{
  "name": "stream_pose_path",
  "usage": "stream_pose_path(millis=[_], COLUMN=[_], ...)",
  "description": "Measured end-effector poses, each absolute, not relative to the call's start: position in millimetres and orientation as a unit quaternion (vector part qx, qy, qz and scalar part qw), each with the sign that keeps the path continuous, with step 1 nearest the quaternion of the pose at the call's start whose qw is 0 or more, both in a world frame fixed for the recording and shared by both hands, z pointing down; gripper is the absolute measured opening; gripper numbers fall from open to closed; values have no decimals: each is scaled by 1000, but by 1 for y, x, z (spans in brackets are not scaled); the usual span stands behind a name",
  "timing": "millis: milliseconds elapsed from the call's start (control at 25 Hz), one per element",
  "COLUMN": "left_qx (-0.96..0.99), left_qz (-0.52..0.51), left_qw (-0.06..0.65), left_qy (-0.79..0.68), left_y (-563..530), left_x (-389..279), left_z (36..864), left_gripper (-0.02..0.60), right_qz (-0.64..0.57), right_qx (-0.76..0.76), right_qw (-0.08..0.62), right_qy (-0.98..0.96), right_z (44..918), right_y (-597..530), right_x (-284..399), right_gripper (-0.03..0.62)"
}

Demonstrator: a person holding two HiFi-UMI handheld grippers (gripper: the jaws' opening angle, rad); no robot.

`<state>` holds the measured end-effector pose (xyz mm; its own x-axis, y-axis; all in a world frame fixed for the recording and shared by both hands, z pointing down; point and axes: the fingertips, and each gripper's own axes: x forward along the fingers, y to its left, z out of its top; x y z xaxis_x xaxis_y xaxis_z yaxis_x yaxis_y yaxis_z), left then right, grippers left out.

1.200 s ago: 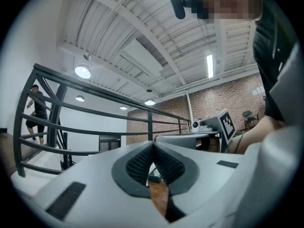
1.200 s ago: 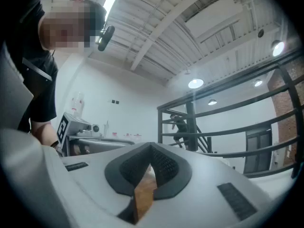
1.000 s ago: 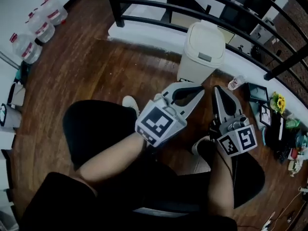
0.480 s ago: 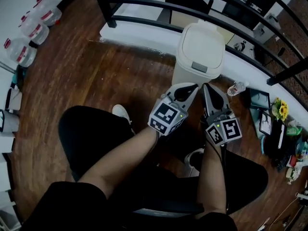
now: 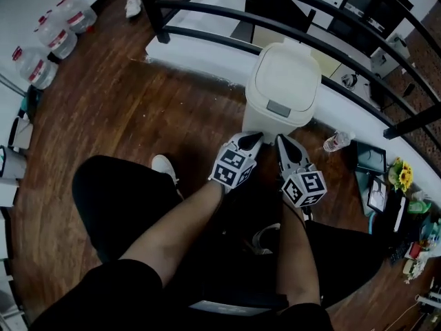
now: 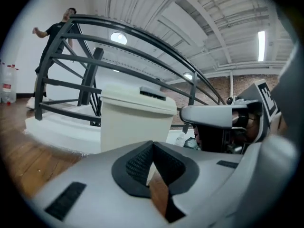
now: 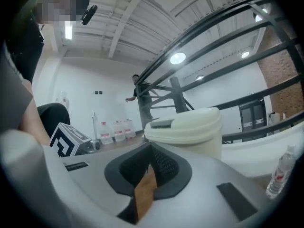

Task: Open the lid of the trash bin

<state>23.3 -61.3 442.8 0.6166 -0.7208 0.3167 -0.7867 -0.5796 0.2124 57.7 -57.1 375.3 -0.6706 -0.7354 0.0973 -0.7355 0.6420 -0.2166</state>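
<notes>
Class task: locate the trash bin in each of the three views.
Head view: trash bin upper centre.
Left gripper view: trash bin centre-left, above the jaws.
Right gripper view: trash bin centre-right, above the jaws.
Shared landmark: black railing behind it.

I see a dark wooden plank floor (image 5: 124, 109) under everything. Straight ahead of my fingers (image 5: 288, 149), close to their tips, the cream trash bin (image 5: 282, 92) stands on the boards against a white ledge (image 5: 200, 55) that runs across beyond it. Right of the fingers, a small plastic bottle (image 5: 335, 141) sits near the bin's foot, with a dark picture frame (image 5: 368, 158) further right. Well off to the left, clear water jugs (image 5: 52, 43) stand grouped. A white shoe (image 5: 164, 165) rests left of the fingers.
</notes>
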Motion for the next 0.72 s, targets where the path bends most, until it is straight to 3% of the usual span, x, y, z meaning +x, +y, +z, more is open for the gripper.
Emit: stream_pose_path(millis=[720], left_qx=[850], left_qz=[181], left_qw=[260], left_qy=[-419], left_y=[-129], left_x=[28], left_z=[608], left_gripper=[41], right_qz=[241], right_qx=[433], right_qw=[66], right_qy=[-866], right_z=[545], right_y=[-126], right_x=[56], right_gripper=[12])
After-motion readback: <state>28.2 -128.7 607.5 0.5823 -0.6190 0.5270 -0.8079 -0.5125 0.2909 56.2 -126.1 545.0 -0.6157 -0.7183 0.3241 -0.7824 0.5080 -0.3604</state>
